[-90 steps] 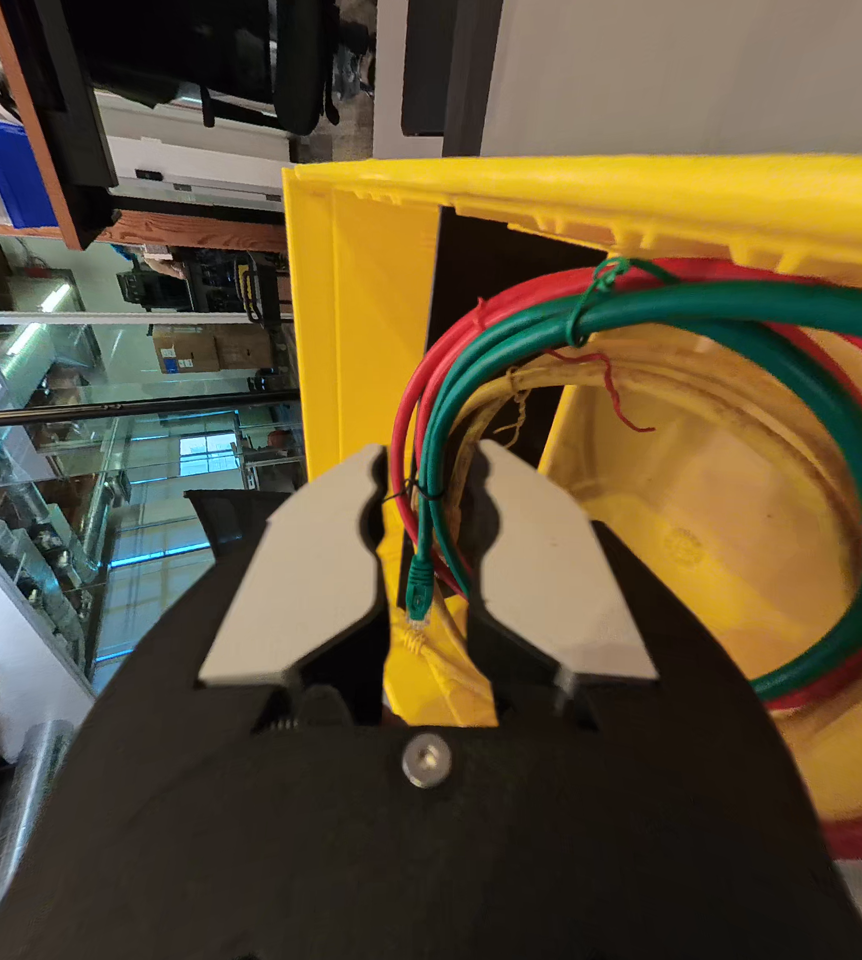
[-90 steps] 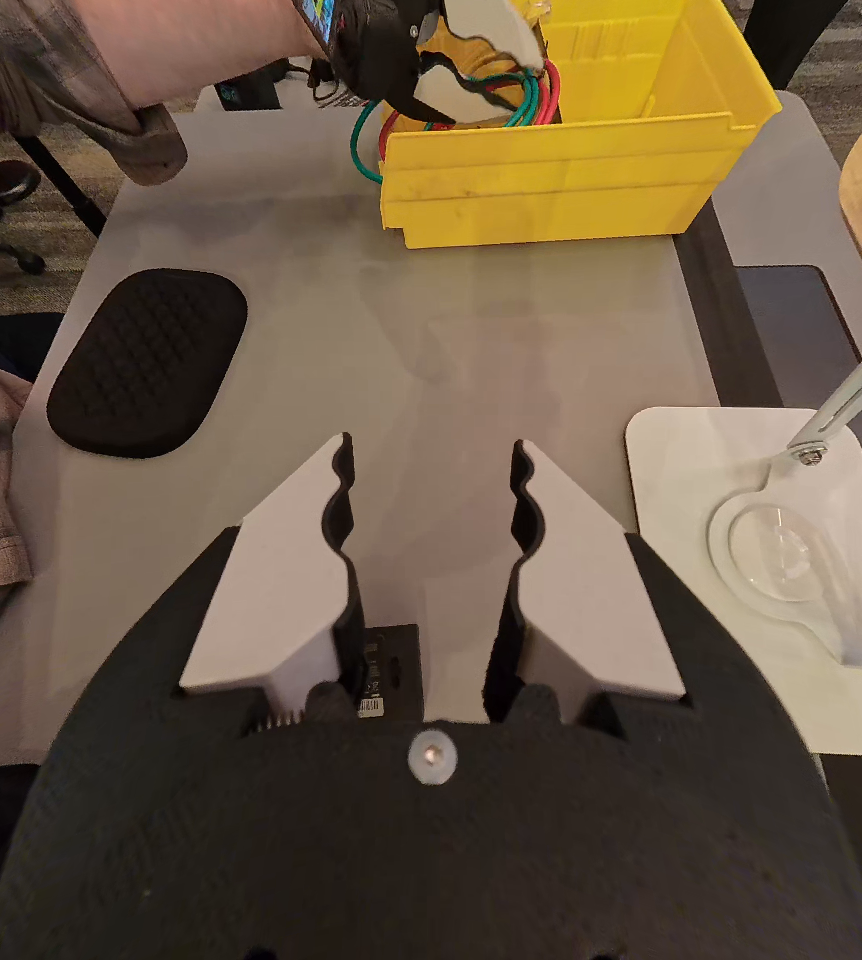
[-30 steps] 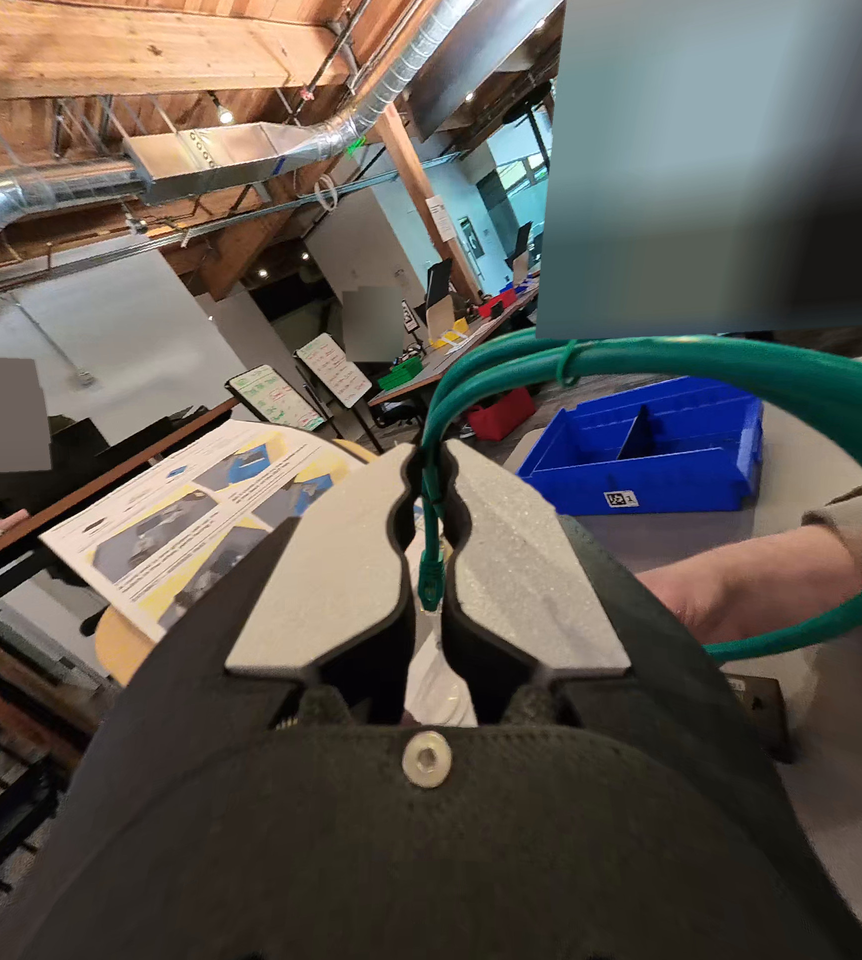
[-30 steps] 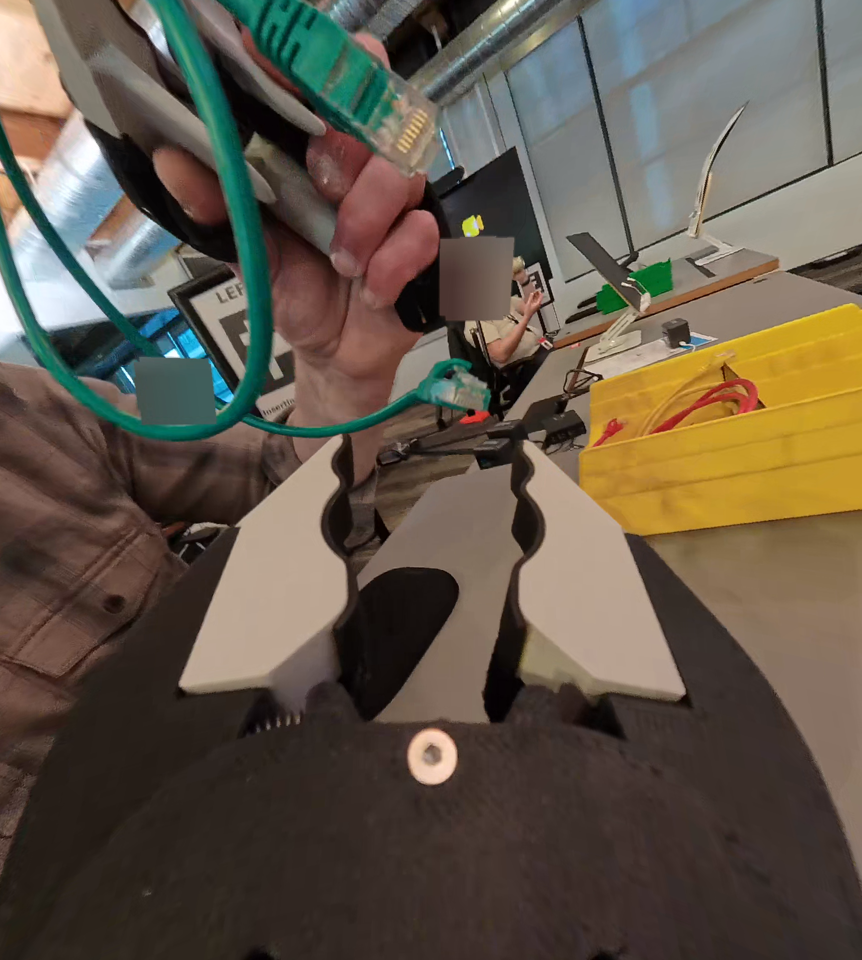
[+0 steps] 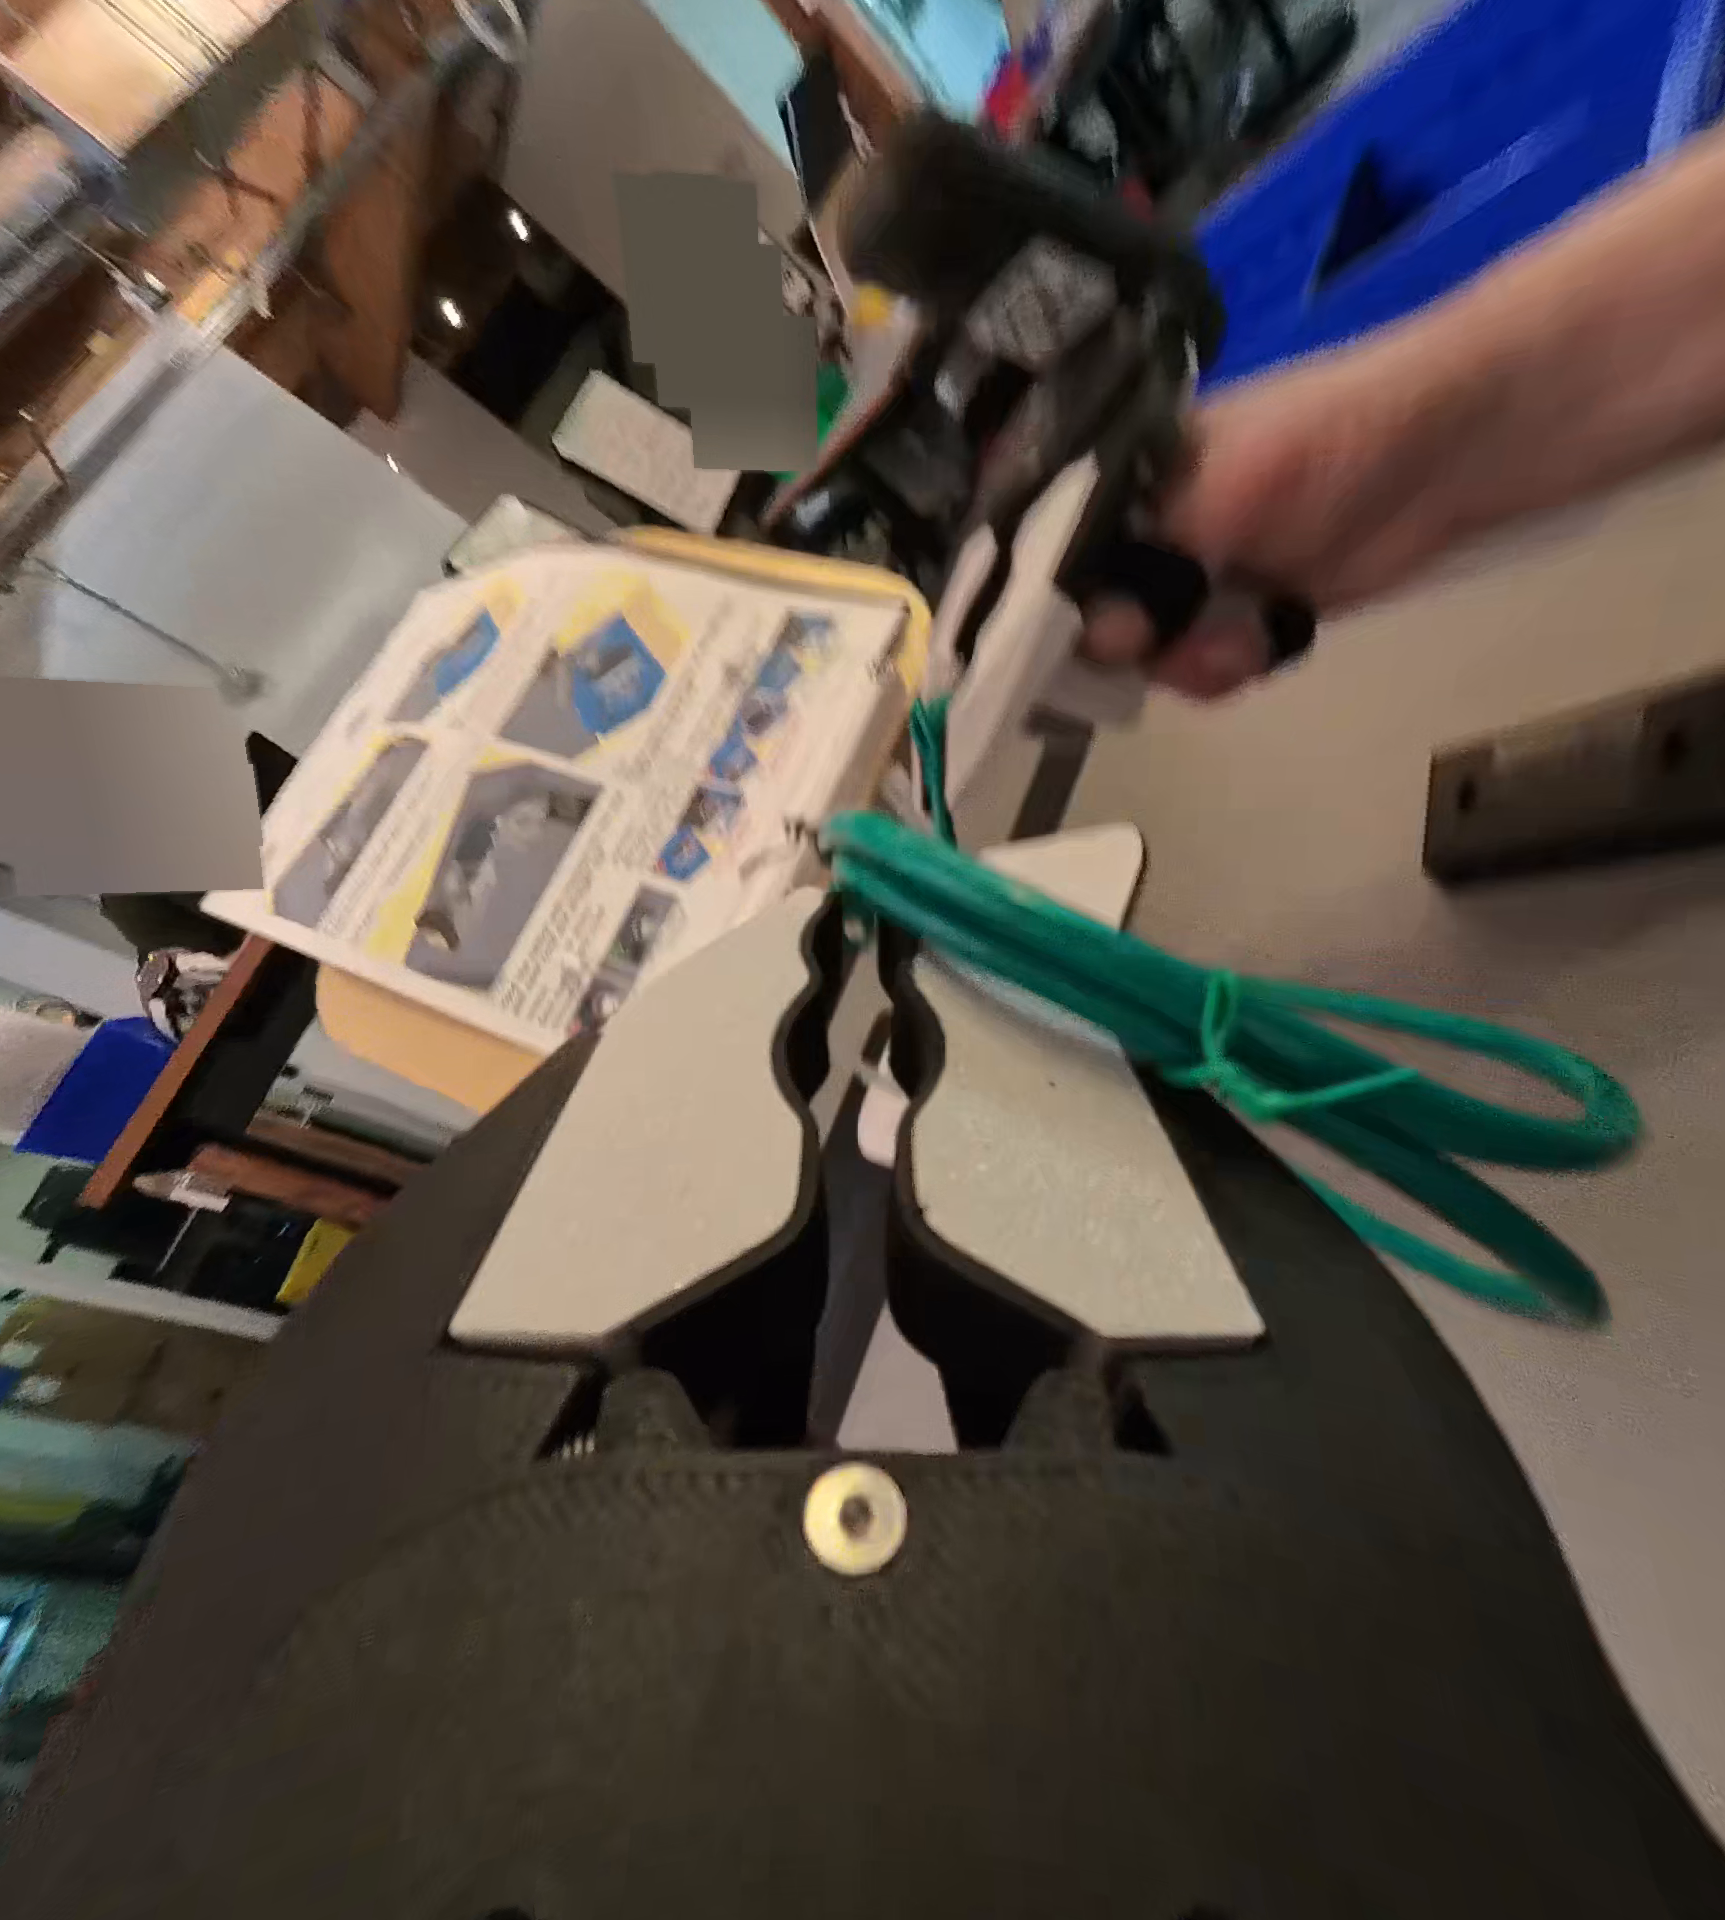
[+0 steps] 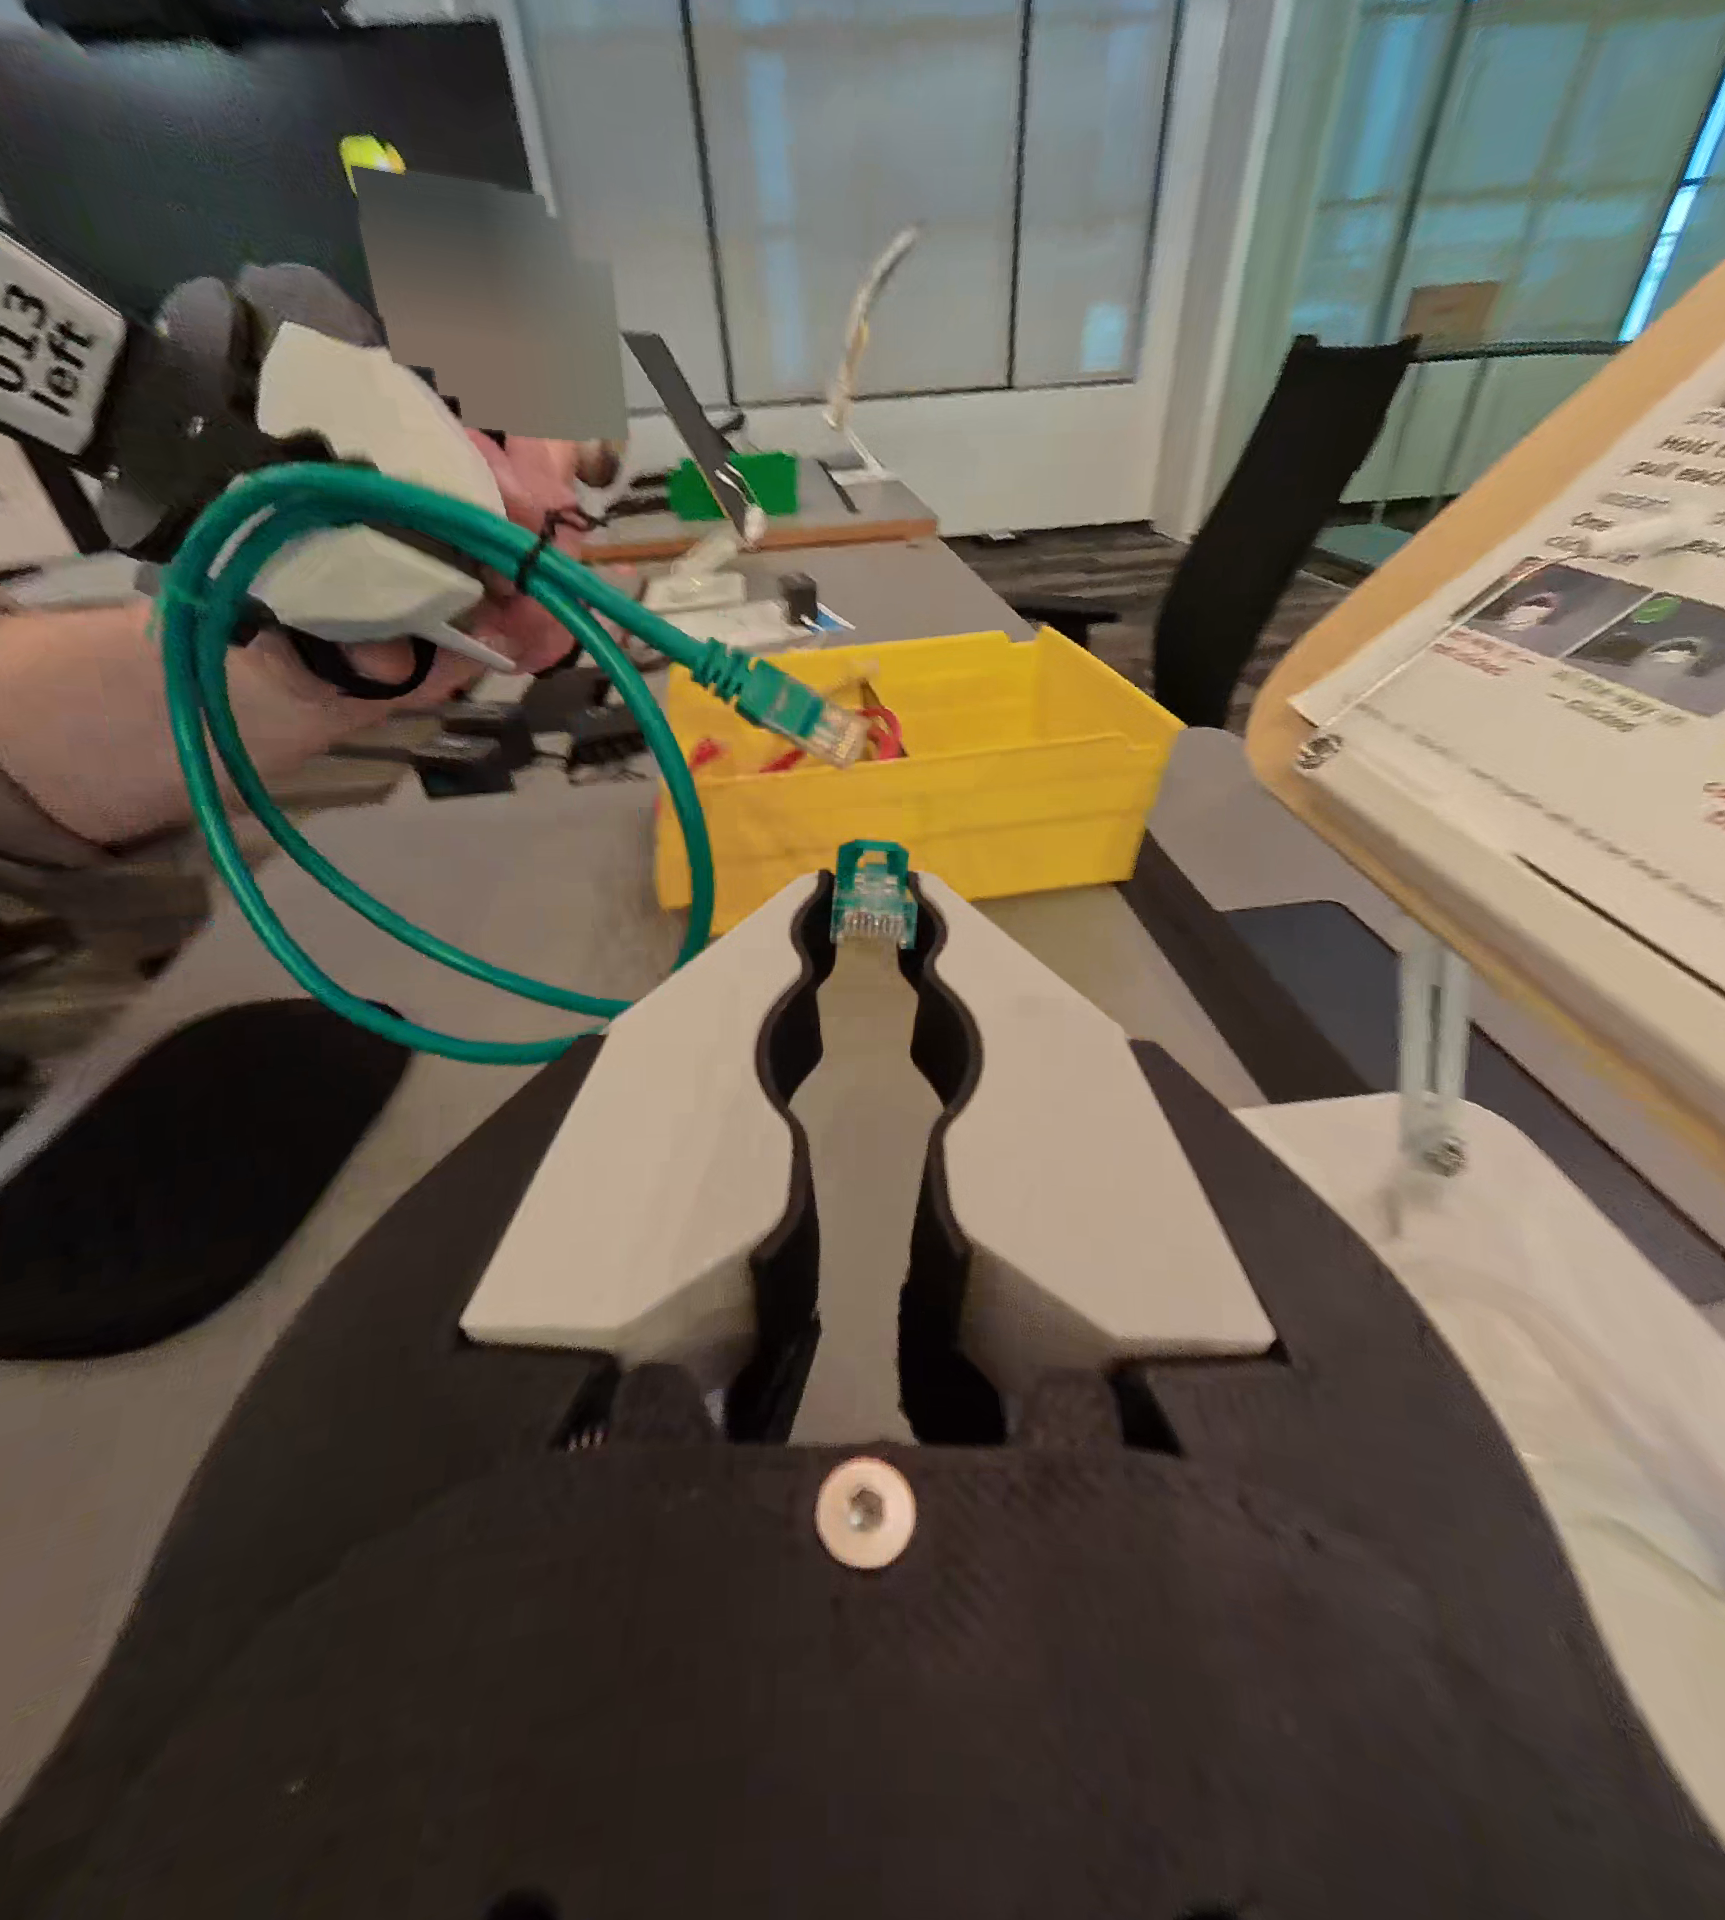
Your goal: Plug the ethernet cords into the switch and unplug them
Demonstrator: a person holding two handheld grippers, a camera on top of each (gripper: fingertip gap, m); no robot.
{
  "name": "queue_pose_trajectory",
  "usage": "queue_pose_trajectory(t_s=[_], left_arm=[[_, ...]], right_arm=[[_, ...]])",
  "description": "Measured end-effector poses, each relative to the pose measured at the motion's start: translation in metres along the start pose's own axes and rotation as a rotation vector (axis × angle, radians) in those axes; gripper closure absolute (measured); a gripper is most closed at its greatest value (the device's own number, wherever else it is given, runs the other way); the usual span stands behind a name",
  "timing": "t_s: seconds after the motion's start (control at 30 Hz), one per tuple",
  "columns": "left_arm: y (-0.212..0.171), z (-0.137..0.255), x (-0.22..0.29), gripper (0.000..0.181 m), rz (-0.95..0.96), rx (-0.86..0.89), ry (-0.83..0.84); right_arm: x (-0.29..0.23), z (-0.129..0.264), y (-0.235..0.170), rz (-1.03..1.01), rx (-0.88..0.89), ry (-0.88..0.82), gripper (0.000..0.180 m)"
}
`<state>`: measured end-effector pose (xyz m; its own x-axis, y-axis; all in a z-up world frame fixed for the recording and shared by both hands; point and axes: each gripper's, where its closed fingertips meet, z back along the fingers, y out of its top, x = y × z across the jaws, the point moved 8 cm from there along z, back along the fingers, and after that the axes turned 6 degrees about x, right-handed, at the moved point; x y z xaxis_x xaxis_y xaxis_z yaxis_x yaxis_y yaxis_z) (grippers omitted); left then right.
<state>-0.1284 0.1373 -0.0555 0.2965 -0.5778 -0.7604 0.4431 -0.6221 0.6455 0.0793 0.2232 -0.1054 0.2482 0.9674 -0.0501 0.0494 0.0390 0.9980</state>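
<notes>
The right gripper [image 6: 870, 914] has its two pale fingers [image 6: 671, 1122] drawn in on a clear-and-green plug [image 6: 873, 899], which sits pinched right at the fingertips with its contacts facing back toward the camera. From that plug a green ethernet cord [image 6: 422, 997] curves out to the left in a wide loop above the grey table [image 6: 484, 904], rises to the left gripper [image 6: 442, 623], and ends in a second plug [image 6: 796, 717] that hangs free in the air, pointing down-right toward a yellow bin [image 6: 951, 800] with red cords inside. A hand [image 6: 245, 696] grips the left tool's handle, forearm coming in from the left edge. In the left wrist view, which is blurred, the left gripper [image 5: 858, 935] is tilted over the table, its fingers [image 5: 671, 1122] close together on the bundled cord [image 5: 1149, 997] at their tips; the bundle, bound by a thin green tie [image 5: 1216, 1039], trails off to the right in two loops. Beyond it, the other hand [image 5: 1305, 520] reaches in from the upper right holding the right tool nose-down. A small dark block [image 5: 1585, 774] lies on the table to the right, a blue bin [image 5: 1460, 177] stands behind, and a tilted instruction board [image 6: 1585, 665] stands at the table's far side.
</notes>
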Motion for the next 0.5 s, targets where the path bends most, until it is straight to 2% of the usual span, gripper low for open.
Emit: queue_pose_trajectory(t_s=[0.17,0.27,0.37,0.5], left_arm=[[-0.044,0.024,0.008,0.159,-0.099,-0.277,0.002],[-0.041,0.040,-0.002,0.158,-0.026,-0.321,0.087],[-0.003,0.031,-0.007,0.151,0.204,-0.223,0.108],[0.027,-0.011,0.006,0.143,0.588,-0.166,-0.026]], right_arm=[[-0.002,-0.002,-0.002,0.197,-0.108,-0.139,0.170],[-0.005,-0.007,-0.003,0.304,-0.160,-0.211,0.170],[-0.012,-0.013,-0.002,0.384,-0.183,-0.245,0.170],[-0.022,-0.020,0.003,0.426,-0.150,-0.270,0.170]])
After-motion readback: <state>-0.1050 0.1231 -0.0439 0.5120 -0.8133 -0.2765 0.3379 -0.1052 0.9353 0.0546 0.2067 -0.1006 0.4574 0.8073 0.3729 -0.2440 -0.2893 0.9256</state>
